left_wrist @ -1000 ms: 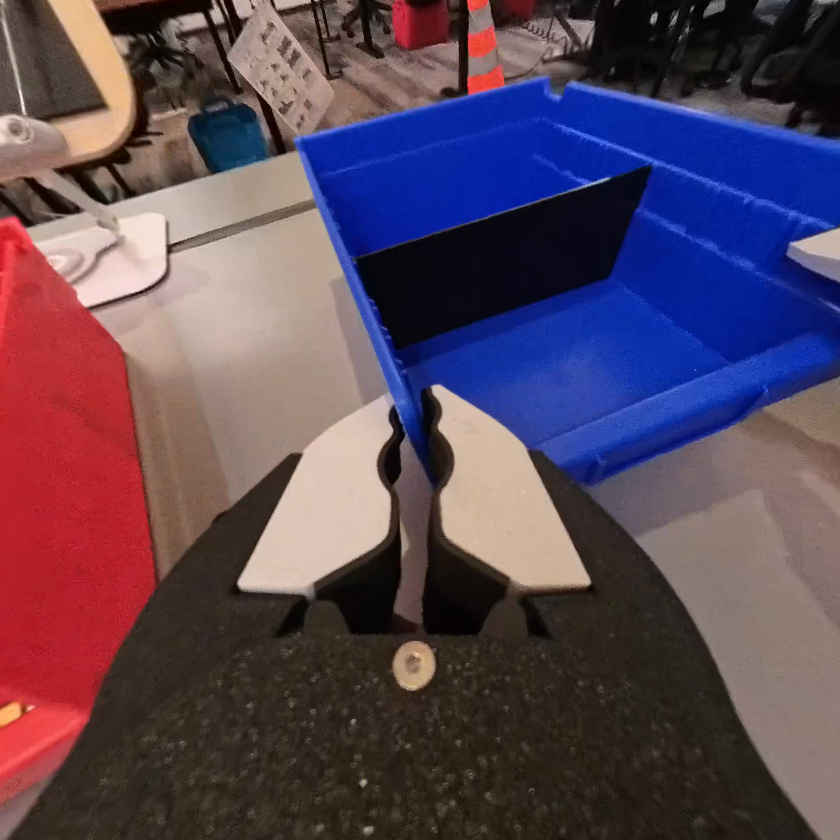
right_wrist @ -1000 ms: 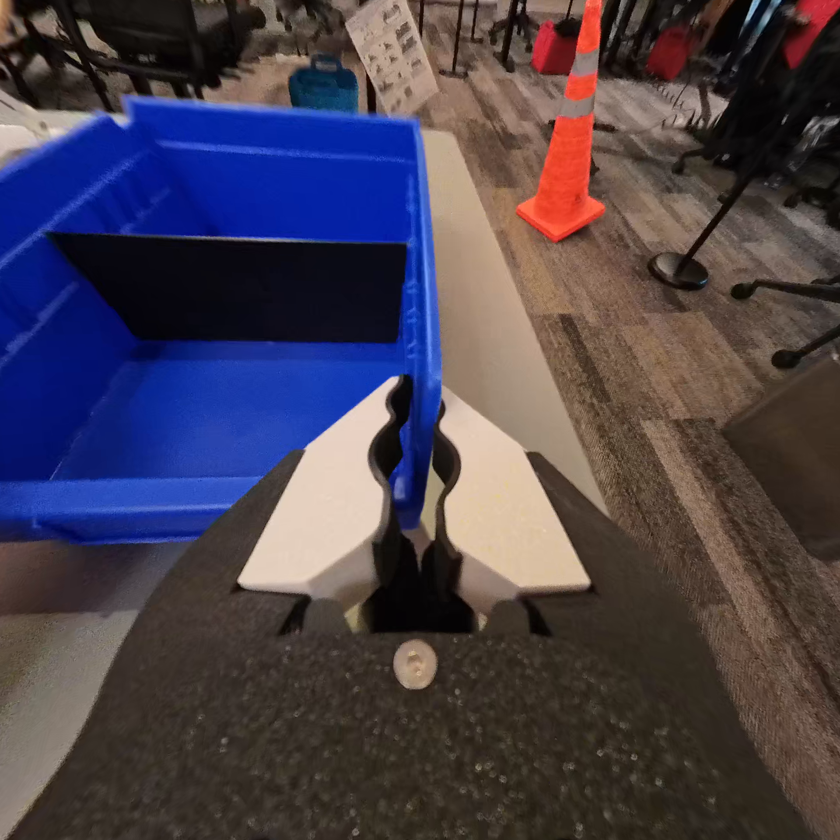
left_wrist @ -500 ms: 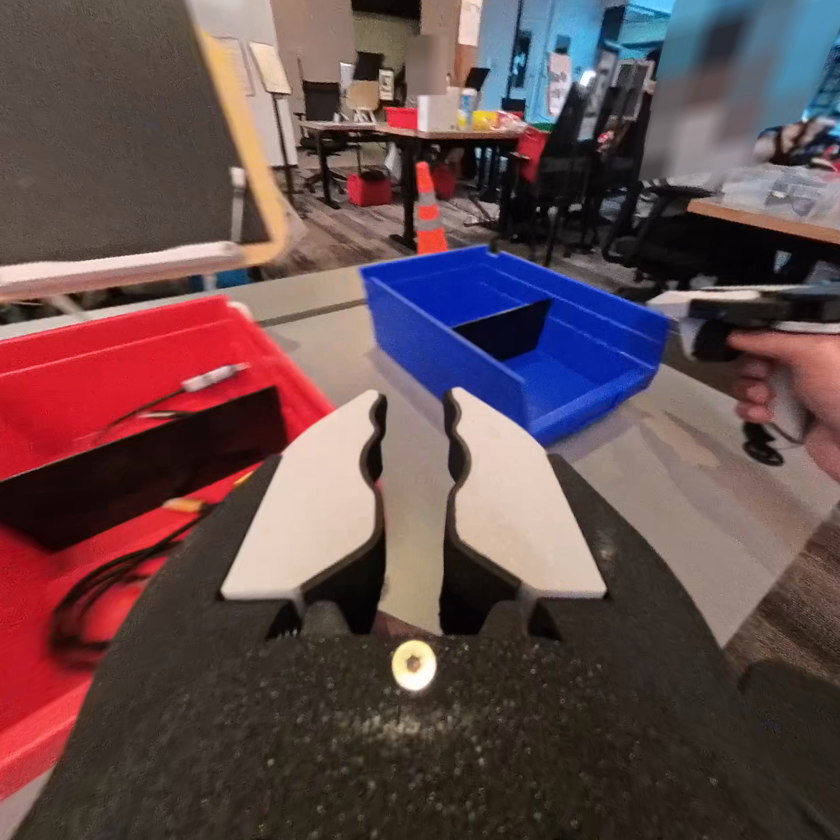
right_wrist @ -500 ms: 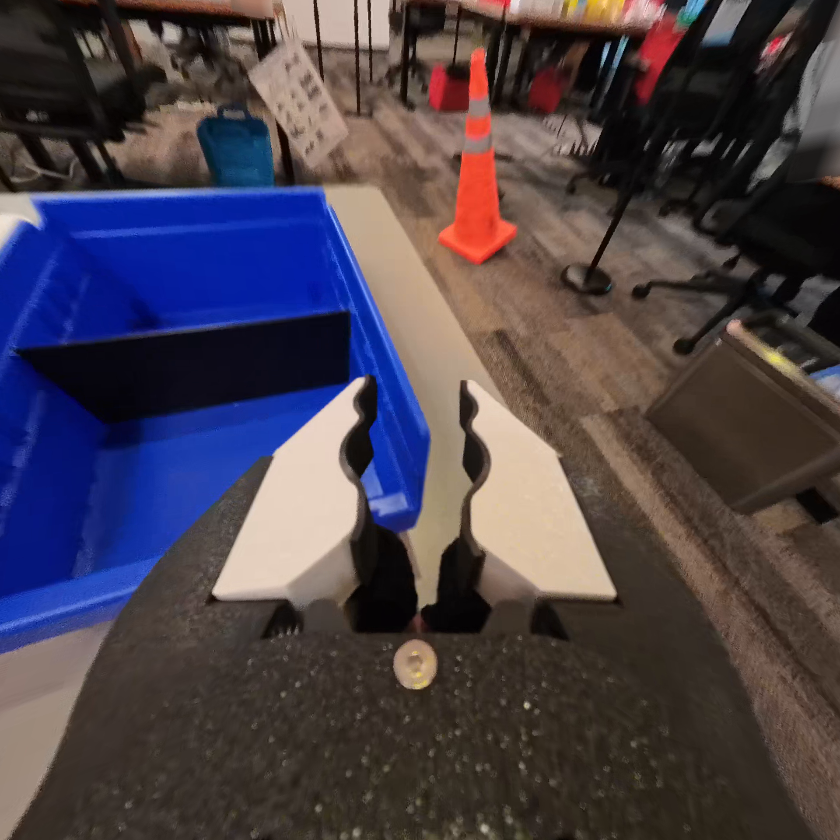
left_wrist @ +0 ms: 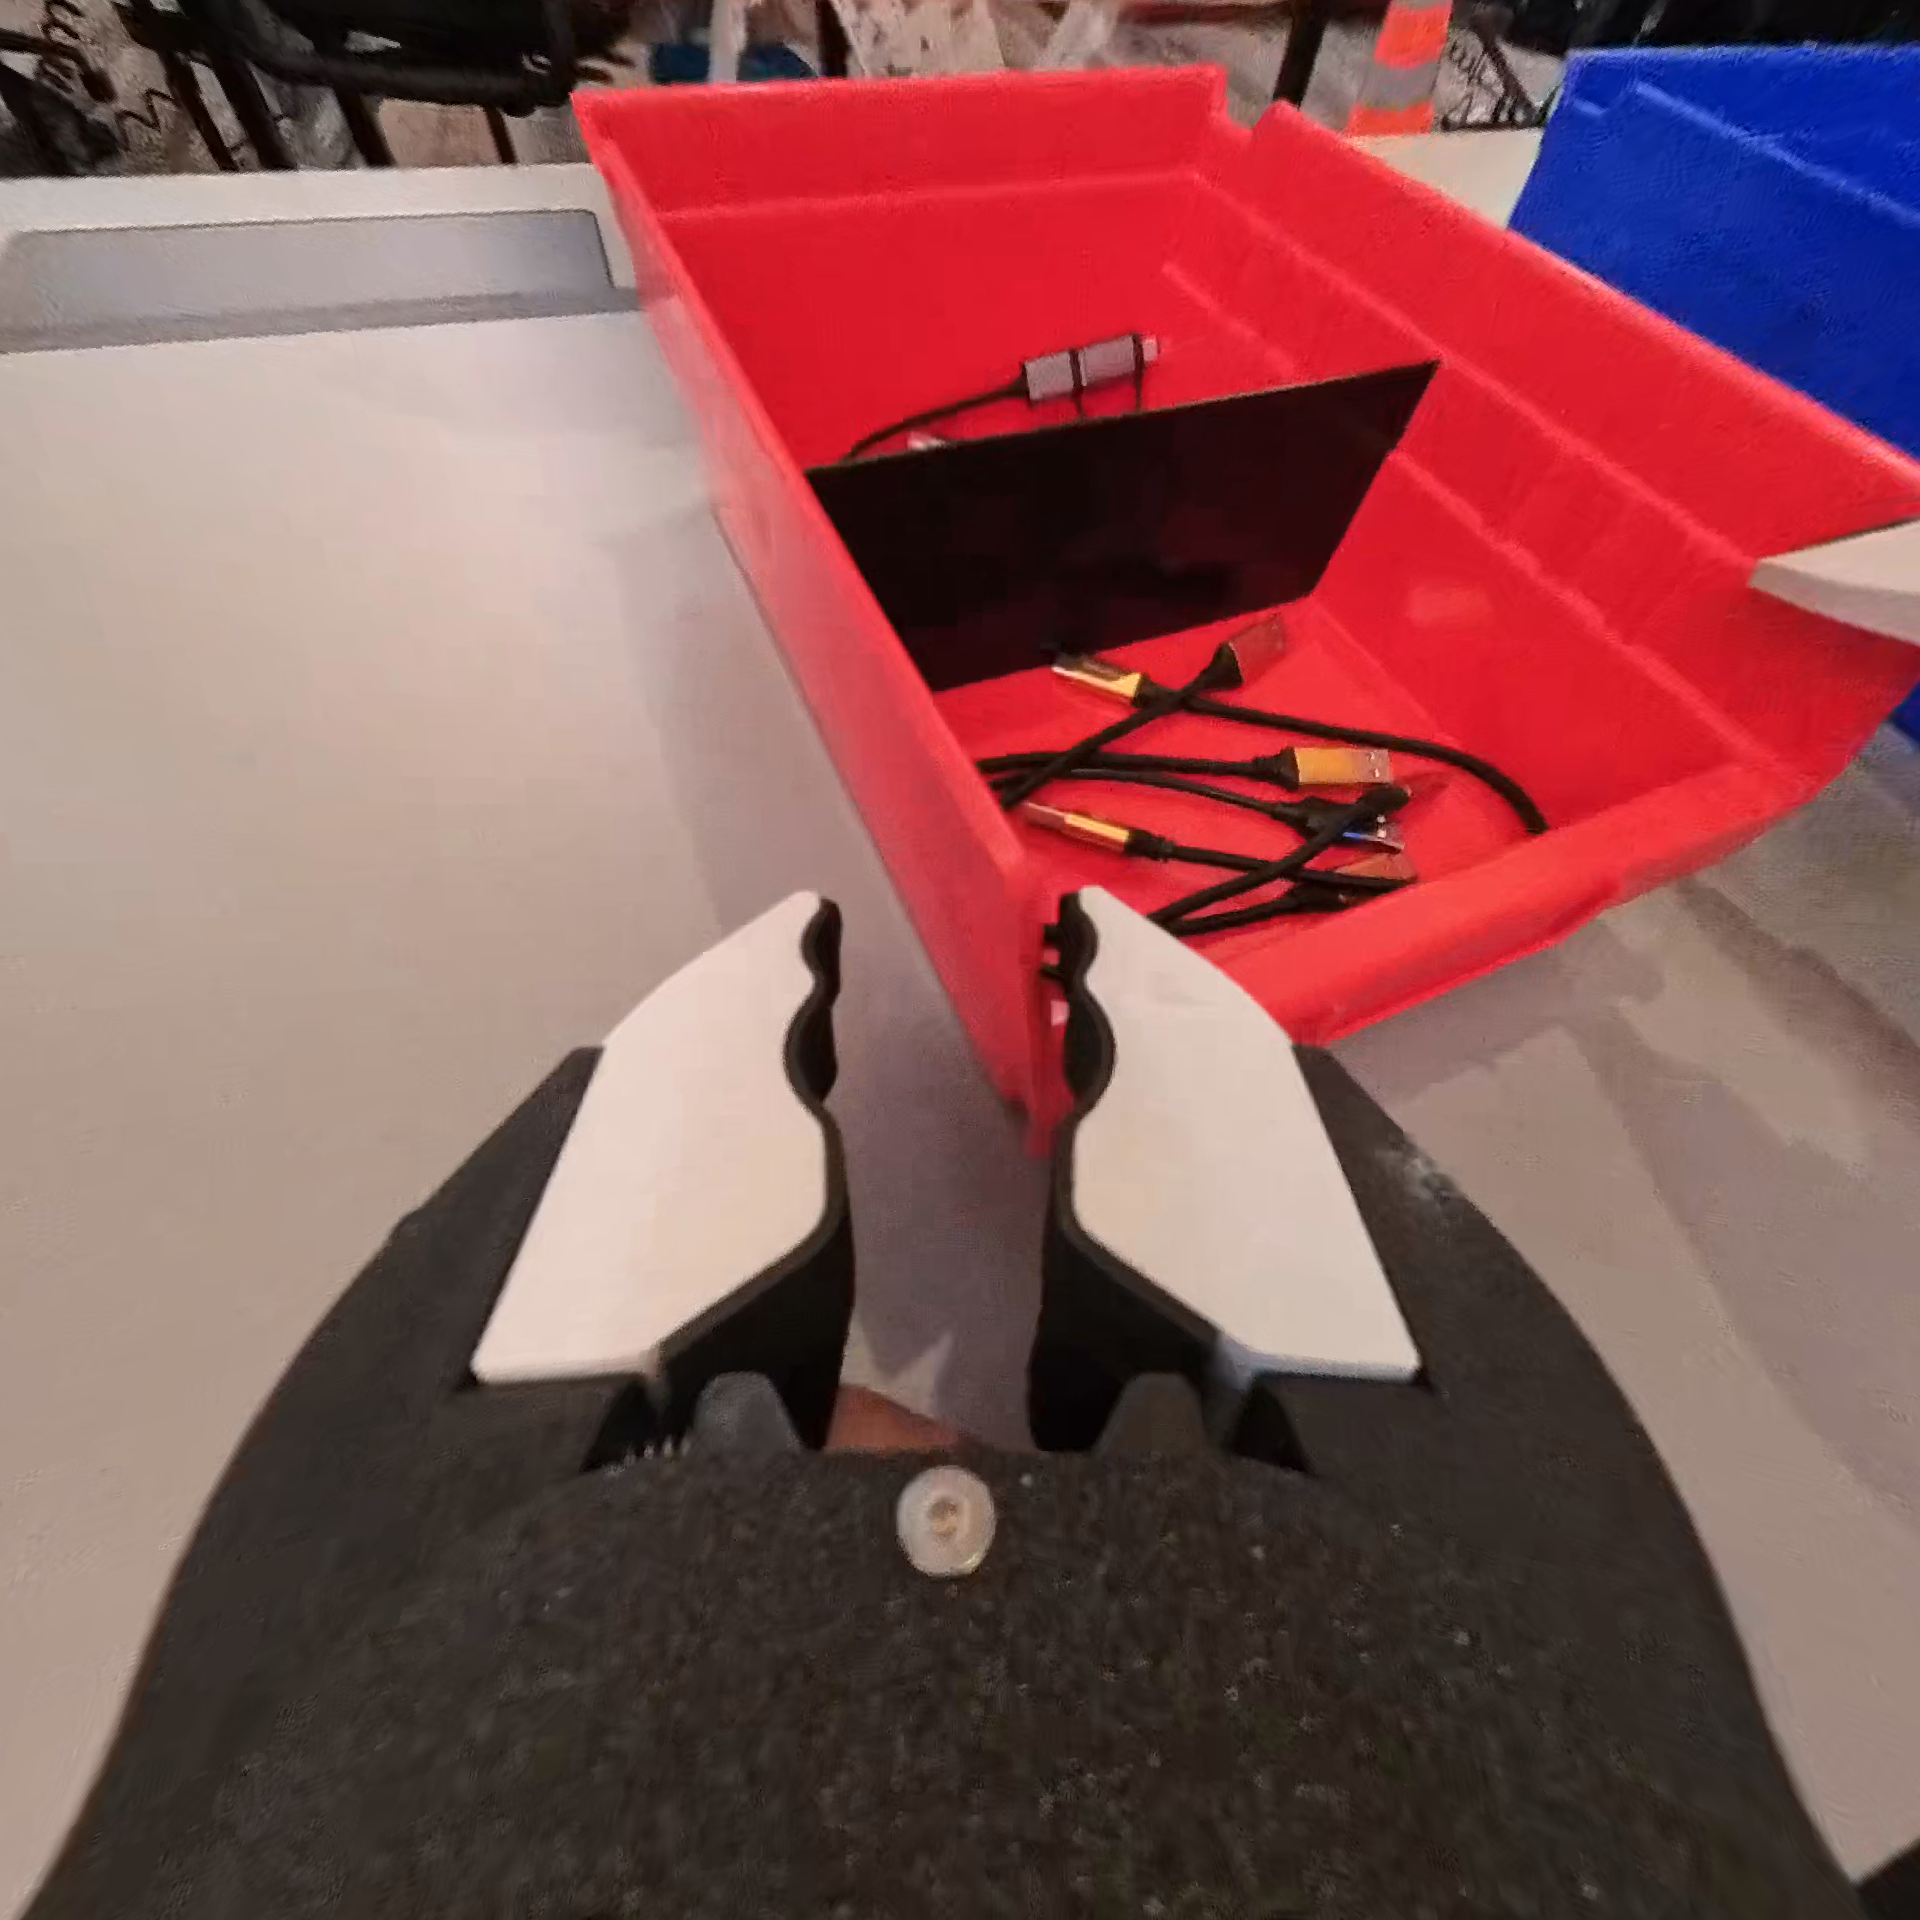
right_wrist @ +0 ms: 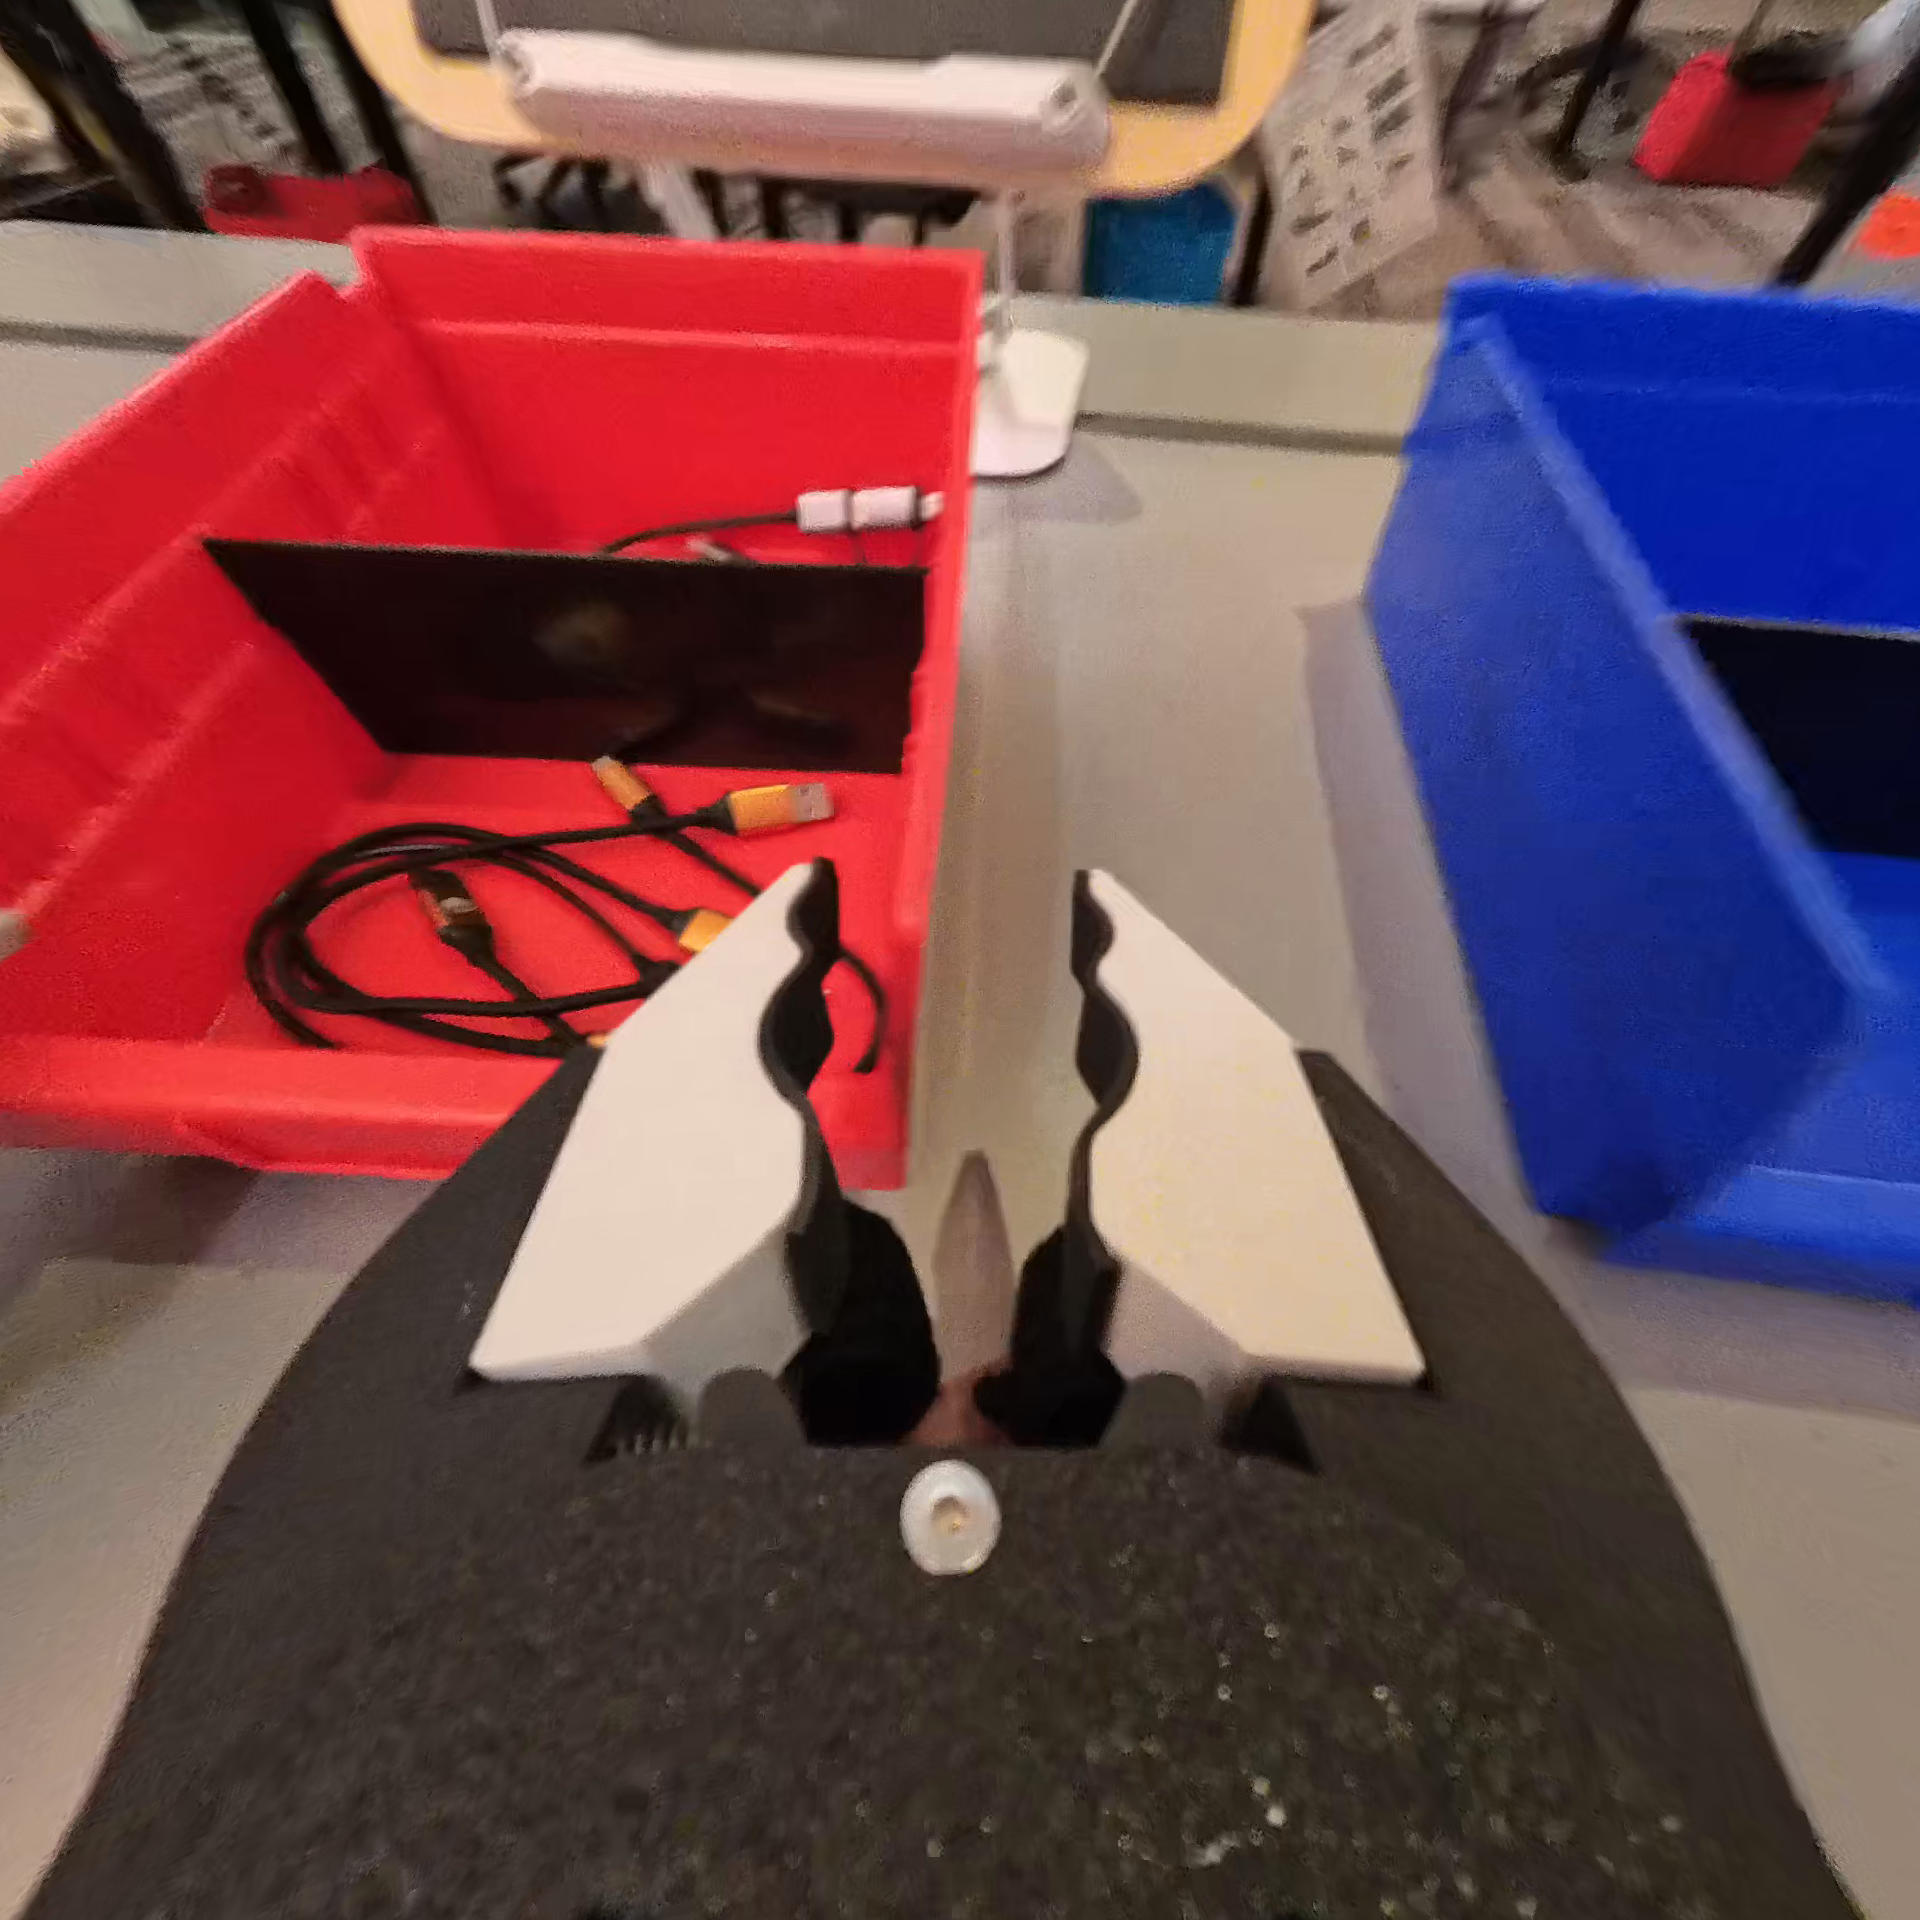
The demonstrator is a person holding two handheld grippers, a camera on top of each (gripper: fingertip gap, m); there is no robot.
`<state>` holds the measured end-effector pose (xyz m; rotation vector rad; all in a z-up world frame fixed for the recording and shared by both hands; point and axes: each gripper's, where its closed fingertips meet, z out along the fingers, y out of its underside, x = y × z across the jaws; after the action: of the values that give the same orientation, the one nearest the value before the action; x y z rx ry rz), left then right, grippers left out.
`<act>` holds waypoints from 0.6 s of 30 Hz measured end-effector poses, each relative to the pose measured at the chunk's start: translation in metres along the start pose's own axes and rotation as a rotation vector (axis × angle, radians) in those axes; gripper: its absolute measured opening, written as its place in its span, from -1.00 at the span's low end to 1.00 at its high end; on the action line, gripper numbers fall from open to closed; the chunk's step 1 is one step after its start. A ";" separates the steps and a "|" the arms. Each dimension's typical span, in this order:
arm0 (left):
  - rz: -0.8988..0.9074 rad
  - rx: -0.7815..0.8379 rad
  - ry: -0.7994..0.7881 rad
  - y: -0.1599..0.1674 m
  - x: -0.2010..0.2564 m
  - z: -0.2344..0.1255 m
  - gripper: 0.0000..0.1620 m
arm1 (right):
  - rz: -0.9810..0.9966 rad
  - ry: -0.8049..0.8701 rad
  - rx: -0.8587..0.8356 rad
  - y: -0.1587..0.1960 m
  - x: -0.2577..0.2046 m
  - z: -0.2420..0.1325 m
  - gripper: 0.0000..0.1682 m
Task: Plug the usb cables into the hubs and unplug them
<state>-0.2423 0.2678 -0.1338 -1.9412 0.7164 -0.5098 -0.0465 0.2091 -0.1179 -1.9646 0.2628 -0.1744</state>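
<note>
Both grippers are released and empty. My left gripper [left_wrist: 945, 925] straddles the near left corner of the red bin [left_wrist: 831, 644], wall between the fingers, not pinched. My right gripper [right_wrist: 951, 883] hangs over the table [right_wrist: 1164, 665] just beside the bin's right wall, between it and the blue bin [right_wrist: 1590, 790]. I judge the red bin light, stiff plastic, slick; its rim at a corner is the best hold. A black divider [left_wrist: 1122, 520] stands across it. Its near compartment holds tangled black cables [right_wrist: 436, 935] with gold plugs, limp and prone to snag; the far compartment holds another cable with a grey adapter [left_wrist: 1086, 366]. What shows of the blue bin's interior is bare but for a dark divider.
</note>
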 end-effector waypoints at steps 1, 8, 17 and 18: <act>0.012 0.011 0.003 -0.002 0.001 0.004 -0.60 | 0.028 -0.048 -0.034 0.008 -0.011 0.006 -0.57; 0.029 0.014 -0.104 -0.011 -0.026 0.002 -0.94 | 0.012 0.003 -0.082 0.014 -0.039 0.008 -0.96; -0.012 0.076 -0.208 -0.021 -0.185 -0.055 -0.97 | -0.107 -0.101 0.017 -0.023 -0.207 0.030 -0.91; -0.031 0.077 -0.217 -0.016 -0.204 -0.061 -0.97 | -0.126 -0.119 0.002 -0.021 -0.227 0.036 -0.91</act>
<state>-0.4268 0.3708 -0.1019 -1.9019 0.5213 -0.3334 -0.2547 0.3084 -0.1130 -1.9826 0.0617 -0.1388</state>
